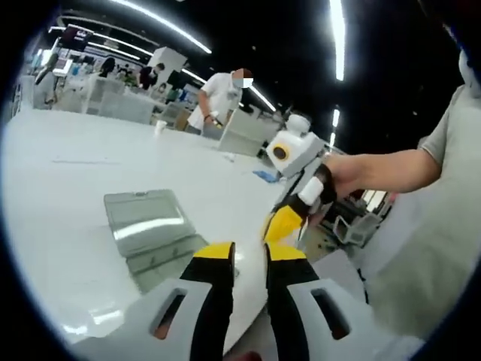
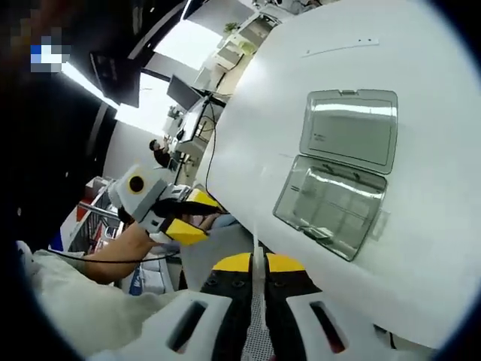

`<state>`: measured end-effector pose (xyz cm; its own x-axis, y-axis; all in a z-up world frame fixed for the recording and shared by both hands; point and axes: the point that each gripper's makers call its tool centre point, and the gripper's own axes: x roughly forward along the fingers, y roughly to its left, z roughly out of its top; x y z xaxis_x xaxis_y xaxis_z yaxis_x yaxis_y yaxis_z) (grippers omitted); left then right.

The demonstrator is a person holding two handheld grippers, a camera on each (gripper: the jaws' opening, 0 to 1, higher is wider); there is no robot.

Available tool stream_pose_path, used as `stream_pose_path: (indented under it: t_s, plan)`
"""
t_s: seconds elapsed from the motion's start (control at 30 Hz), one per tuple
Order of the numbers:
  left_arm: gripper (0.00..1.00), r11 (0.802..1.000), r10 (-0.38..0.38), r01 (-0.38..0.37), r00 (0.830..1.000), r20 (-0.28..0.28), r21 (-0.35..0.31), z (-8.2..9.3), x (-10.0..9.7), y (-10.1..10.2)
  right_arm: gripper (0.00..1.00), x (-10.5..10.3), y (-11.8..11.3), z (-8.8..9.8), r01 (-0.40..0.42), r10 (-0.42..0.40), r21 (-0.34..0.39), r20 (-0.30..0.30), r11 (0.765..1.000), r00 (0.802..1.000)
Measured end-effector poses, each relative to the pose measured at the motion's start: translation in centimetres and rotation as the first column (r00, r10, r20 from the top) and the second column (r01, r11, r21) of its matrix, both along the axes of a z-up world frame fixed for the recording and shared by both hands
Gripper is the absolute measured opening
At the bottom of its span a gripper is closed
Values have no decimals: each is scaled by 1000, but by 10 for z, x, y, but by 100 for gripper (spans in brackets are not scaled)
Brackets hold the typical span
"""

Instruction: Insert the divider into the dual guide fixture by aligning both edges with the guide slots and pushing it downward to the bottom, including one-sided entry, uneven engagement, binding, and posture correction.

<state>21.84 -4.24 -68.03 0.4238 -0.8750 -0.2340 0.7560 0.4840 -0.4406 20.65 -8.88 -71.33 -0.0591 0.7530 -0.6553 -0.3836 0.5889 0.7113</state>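
Held in the right gripper (image 2: 258,263), a thin divider (image 2: 259,320) is pinched; the left gripper (image 1: 249,254) stands narrowly parted, empty. Ahead of both, on the table (image 1: 68,195), the open clear fixture (image 2: 342,177) is judged untouched: insertion is wholly left

Two grippers: the left gripper (image 1: 249,254) with its jaws a little apart, the right gripper (image 2: 259,262) with its jaws together. One clear box (image 2: 342,169) lies ahead of both on one white table (image 1: 68,195), its one lid (image 2: 350,128) folded open beyond the tray. One person's hand (image 1: 342,174) grips the right gripper. One other person (image 1: 219,99) stands far beyond the table.
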Motion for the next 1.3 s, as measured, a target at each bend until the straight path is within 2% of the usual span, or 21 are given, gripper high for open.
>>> stream_pose_path:
  t_s: [0.07,0.1,0.17,0.23,0.3,0.37,0.43,0.5,0.6,0.8,0.83,0.87,0.93,0.97,1.03,1.3]
  plan:
    - [14,999,6,-6,1000,13,32,-3,1,1,0,5,-5,-6,11,-11,-59,11,998,1000]
    - [14,998,1,-3,1000,31,67,-6,0,2,0,3,-6,-8,6,-7,-79,-7,997,1000]
    - [14,997,5,-8,999,35,73,-5,0,1,0,8,-5,-10,15,-15,-88,5,996,1000]
    - [16,995,9,-15,999,53,103,-7,0,3,0,12,-11,-17,28,-27,-155,7,988,1000]
    - [18,991,15,-23,998,62,128,-10,1,5,0,14,-10,-19,27,-26,-158,5,987,1000]
    - [19,986,16,-28,997,79,162,-13,0,7,0,19,-14,-25,44,-43,-206,11,978,999]
    - [21,984,21,-34,997,79,173,-14,1,9,0,18,-12,-27,28,-28,-205,4,978,1000]
    - [25,974,29,-47,996,85,221,-20,1,13,0,21,-18,-34,53,-55,-271,3,961,999]
    - [28,966,34,-56,995,91,252,-24,2,16,0,23,-13,-37,42,-46,-271,-6,962,999]
    - [39,940,50,-80,994,101,331,-33,-1,24,0,30,-15,-49,74,-87,-368,-19,927,996]
    - [39,937,49,-82,993,105,338,-33,-1,25,0,30,-13,-50,73,-87,-366,-22,928,996]
    - [40,937,51,-84,993,105,340,-34,0,27,0,33,-15,-52,90,-105,-391,-16,916,994]
    - [40,934,59,-91,993,104,345,-35,-1,29,0,34,-15,-55,78,-90,-415,-8,906,996]
    - [40,929,62,-97,992,108,357,-37,-2,30,0,33,-17,-55,90,-110,-434,-20,896,994]
    - [43,926,68,-104,992,110,362,-38,-3,32,0,35,-14,-57,93,-111,-440,-15,893,994]
    - [51,918,91,-120,991,93,378,-47,-7,39,0,41,-10,-61,126,-141,-504,7,854,990]
